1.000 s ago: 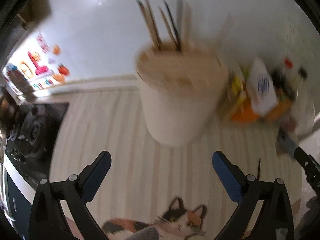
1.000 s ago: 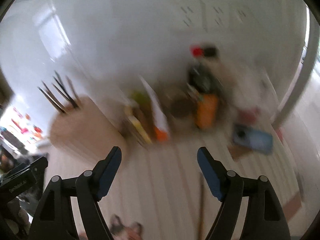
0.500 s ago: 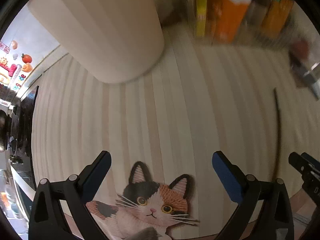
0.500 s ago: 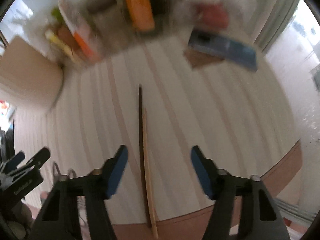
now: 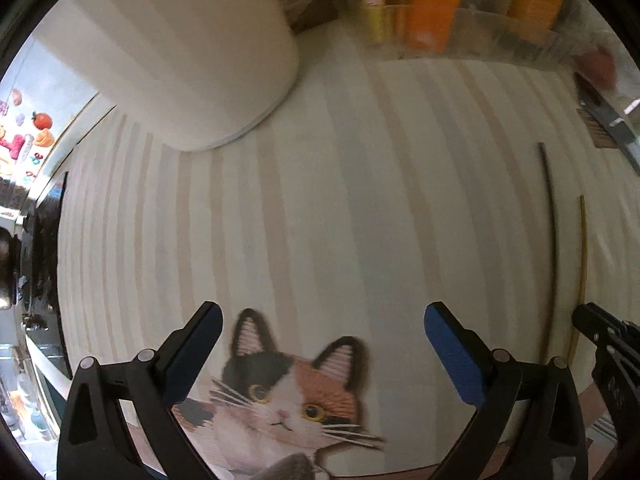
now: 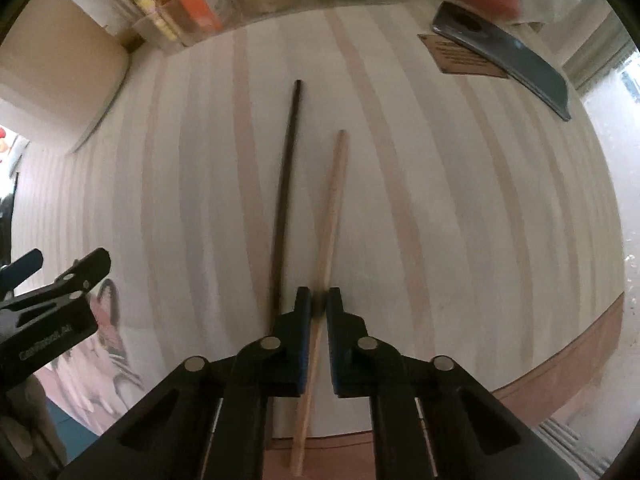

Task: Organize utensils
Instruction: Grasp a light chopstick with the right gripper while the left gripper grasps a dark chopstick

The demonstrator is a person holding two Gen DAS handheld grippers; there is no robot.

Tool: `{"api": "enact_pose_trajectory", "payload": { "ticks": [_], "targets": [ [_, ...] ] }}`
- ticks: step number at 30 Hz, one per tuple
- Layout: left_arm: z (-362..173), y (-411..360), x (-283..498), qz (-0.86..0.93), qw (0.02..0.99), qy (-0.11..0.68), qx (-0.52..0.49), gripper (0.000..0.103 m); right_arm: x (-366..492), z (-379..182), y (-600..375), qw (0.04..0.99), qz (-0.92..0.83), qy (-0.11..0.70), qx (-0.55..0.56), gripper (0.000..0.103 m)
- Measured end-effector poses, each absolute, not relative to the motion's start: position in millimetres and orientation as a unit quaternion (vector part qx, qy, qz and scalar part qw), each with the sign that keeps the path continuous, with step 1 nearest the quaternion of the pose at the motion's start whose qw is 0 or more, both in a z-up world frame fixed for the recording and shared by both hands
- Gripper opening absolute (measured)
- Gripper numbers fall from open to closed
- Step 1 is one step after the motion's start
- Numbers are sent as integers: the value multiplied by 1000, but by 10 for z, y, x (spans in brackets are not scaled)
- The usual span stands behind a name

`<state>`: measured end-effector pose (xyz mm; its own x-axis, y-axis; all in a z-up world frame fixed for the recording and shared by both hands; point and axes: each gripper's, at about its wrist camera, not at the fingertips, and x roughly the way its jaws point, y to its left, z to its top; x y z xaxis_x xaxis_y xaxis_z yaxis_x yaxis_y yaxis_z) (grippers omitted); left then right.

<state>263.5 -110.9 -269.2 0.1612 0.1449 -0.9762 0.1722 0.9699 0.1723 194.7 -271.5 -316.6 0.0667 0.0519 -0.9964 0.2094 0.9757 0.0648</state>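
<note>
The right gripper (image 6: 319,300) is clamped on the light wooden chopstick (image 6: 330,216), which runs forward from between its blue pads (image 6: 305,332) along the striped mat (image 6: 440,200). The dark chopstick (image 6: 286,184) lies just left of it, flat on the mat. The left gripper (image 5: 322,350) hovers with fingers wide apart over the cat picture (image 5: 288,392); the cream utensil holder (image 5: 192,52) stands ahead, to its left.

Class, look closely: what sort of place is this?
Probably a home kitchen: loose chopsticks lie on a striped table mat near a utensil holder and food boxes.
</note>
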Motion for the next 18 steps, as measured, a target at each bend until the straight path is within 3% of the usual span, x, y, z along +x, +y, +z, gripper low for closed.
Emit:
{"api": "enact_pose_trajectory", "payload": {
  "ticks": [6, 9, 18],
  "targets": [
    [-2652, -1662, 2633, -69, 743, 657, 110, 102, 1831, -3173, -3205, 710, -103, 687, 112, 7],
    [-2709, -1985, 2634, -103, 728, 670, 102, 97, 1758, -3170, -3485, 704, -121, 691, 113, 7],
    [-2892, -2602, 2542, -135, 724, 660, 146, 38, 1582, -3190, -3984, 692, -151, 691, 143, 7]
  ]
}}
